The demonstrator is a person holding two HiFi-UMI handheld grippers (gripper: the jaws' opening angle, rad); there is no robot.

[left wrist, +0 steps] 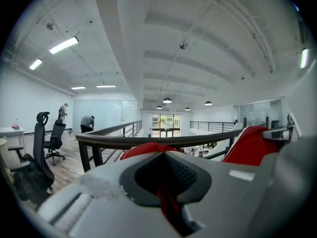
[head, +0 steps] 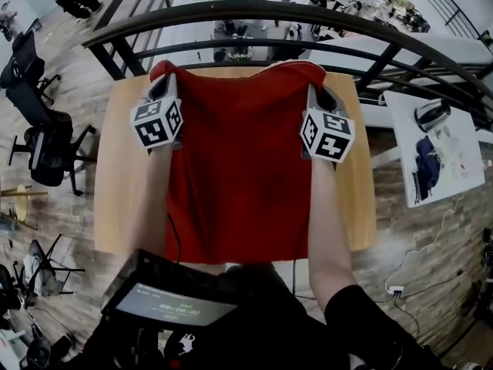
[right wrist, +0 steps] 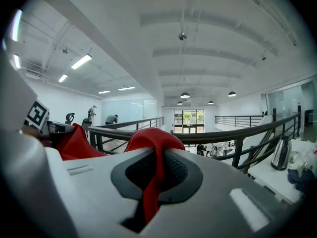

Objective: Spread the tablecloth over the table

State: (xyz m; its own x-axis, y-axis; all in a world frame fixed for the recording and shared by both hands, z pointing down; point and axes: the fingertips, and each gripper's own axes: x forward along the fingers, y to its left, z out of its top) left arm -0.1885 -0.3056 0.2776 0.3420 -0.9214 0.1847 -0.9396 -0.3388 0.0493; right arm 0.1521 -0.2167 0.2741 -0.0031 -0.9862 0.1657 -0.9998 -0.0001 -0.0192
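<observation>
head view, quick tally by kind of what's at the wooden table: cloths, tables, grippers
red tablecloth: 1
wooden table: 1
grippers: 2, left gripper and right gripper, each shut on a cloth corner
total: 4

Head view downward, gripper views level

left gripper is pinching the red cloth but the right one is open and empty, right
Not quite. The right gripper is not open and empty: its jaws are shut on a fold of the red cloth, which runs up between them in the right gripper view. The rest holds: the left gripper is pinching the cloth too.
</observation>
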